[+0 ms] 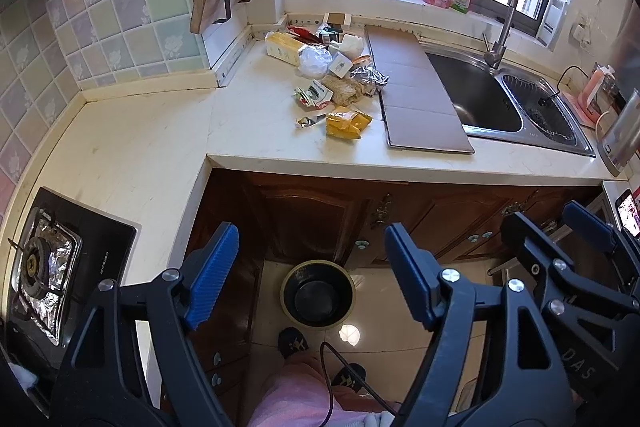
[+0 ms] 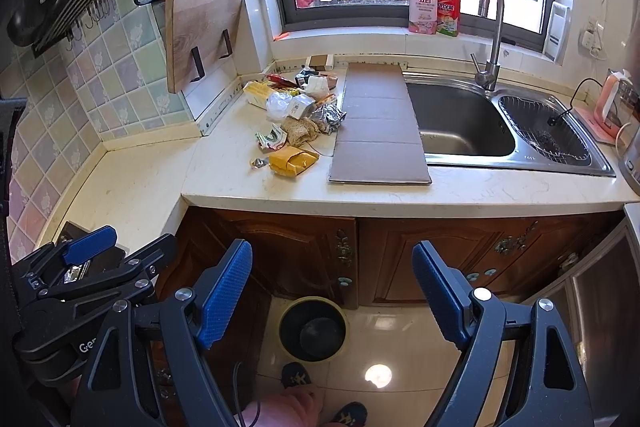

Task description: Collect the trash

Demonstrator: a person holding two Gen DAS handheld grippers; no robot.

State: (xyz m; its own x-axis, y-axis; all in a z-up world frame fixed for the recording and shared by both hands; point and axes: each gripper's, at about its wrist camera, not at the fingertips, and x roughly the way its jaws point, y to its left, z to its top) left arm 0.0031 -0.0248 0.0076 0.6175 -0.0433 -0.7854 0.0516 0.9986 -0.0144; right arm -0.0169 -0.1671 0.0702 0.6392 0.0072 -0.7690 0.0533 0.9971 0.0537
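- Counter (image 1: 248, 131): an L-shaped pale top. The trash lies on its far leg, ahead of and above both grippers, which hang out over the floor short of the counter's front edge.
- Sink (image 2: 460, 127): to the right of the trash, with a grey board (image 2: 380, 131) lying across its left rim. The board's left edge runs just beside the pile and limits any approach from the right.
- Bin (image 1: 318, 293): round and dark, on the floor at the foot of the cabinets, almost straight below the grippers; it looks empty, so by my reading collecting has yet to begin.
- Trash pile (image 1: 332, 67): wrappers, a clear bag, crumpled foil and small boxes, strung out from the back wall toward the front edge, so its long axis runs away from the fingers.
- Left gripper (image 1: 312, 271): jaws wide apart with nothing between them; the right gripper shows just off its right side.
- Right gripper (image 2: 332, 299): jaws equally wide and empty. Neither hand looks clearly nearer the pile.
- Yellow packet (image 1: 347, 123): the piece nearest the front edge, lying loose and clear of the board, so probably the easiest first pick.
- Foil scrap (image 1: 307, 121): just left of the packet, small and flat.
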